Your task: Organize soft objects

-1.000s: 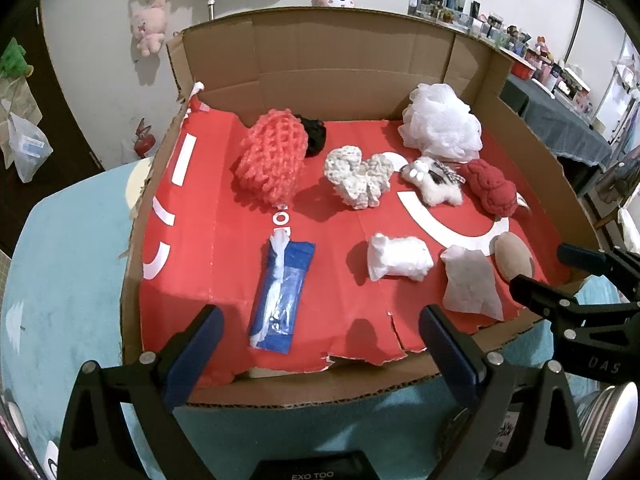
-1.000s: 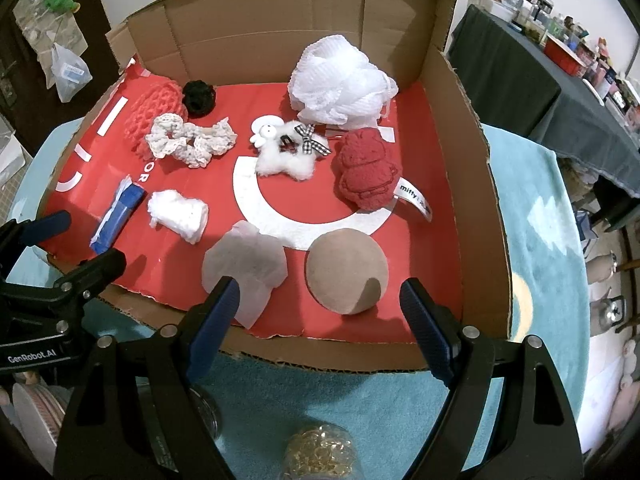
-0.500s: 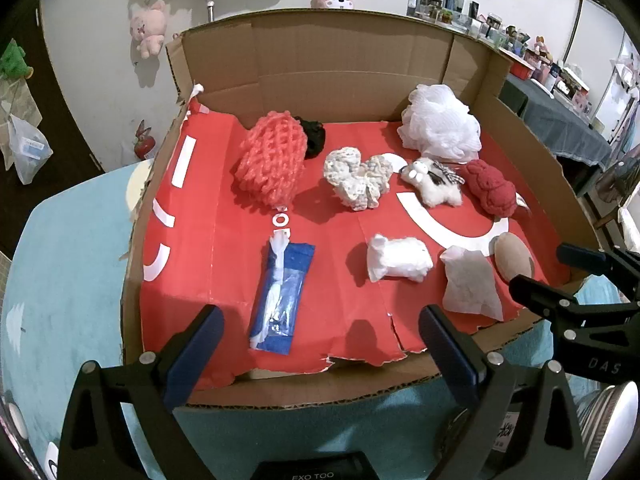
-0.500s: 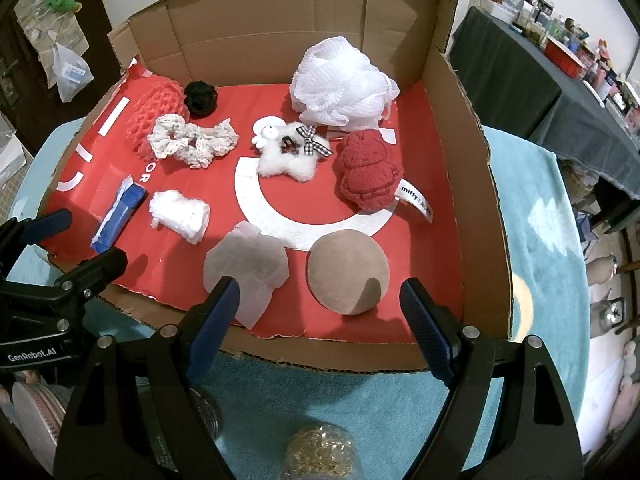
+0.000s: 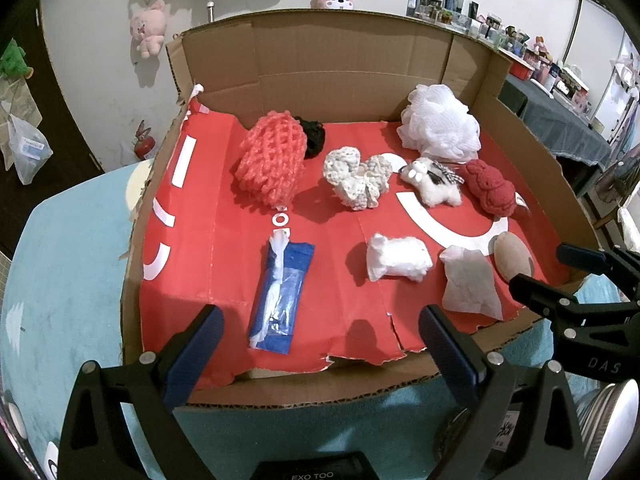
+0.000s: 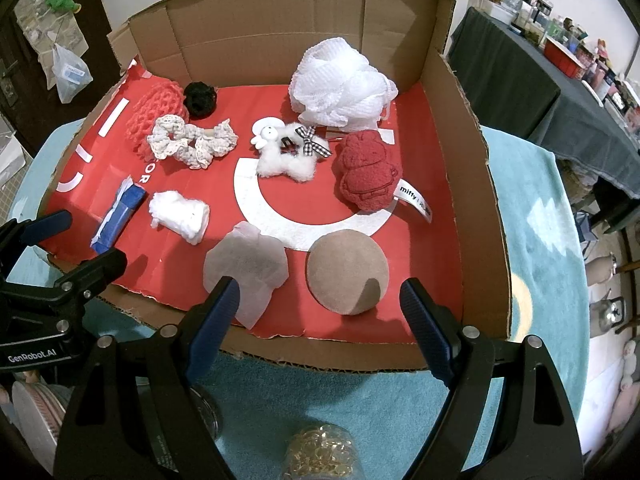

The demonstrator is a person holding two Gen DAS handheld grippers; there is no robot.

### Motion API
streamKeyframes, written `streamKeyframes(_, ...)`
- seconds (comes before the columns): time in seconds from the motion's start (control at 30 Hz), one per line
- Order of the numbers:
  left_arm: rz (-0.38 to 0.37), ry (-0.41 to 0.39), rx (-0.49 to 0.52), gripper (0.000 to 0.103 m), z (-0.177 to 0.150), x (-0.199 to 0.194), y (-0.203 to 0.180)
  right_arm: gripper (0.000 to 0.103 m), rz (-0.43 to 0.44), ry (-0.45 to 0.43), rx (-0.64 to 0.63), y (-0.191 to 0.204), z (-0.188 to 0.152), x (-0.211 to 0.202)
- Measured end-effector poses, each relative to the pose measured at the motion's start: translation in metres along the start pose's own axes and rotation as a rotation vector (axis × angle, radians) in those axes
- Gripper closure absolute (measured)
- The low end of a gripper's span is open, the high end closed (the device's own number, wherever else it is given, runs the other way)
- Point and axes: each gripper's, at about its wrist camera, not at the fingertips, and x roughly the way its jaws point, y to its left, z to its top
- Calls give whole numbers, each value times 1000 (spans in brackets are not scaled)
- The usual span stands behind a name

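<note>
Fingers (image 5: 192,356) of your left gripper (image 5: 320,350) are spread wide and hold nothing; they hover at the near edge of the cardboard box (image 5: 352,64). On its red floor, in the left wrist view, you see a blue packet (image 5: 282,294) just ahead, a white cotton wad (image 5: 398,258) to its right, and an orange mesh sponge (image 5: 272,164) farther back.

From the right wrist view, your right gripper (image 6: 320,320) is also released and empty. Between its fingers lies a round brown puff (image 6: 347,270), with a translucent pouch (image 6: 246,268) beside it and a white bath pouf (image 6: 340,84) at the back wall.
</note>
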Motion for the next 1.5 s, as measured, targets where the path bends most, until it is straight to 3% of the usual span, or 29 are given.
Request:
streamKeyframes(1.0, -25, -13, -23, 3, 1, -11, 1, 21, 5, -19, 4, -1, 0, -4)
streamKeyframes(1.27, -54, -199, -40, 3, -3, -97, 2, 21, 7, -158, 25, -7, 2, -68)
streamKeyframes(1.4, -62, -309, -9, 0, -40, -142, -8, 21, 13, -260, 7, -4, -20, -118)
streamKeyframes(1.5, -89, -339, -16, 0, -70, -157, -10, 21, 56, -300, 0, 0, -50, -141)
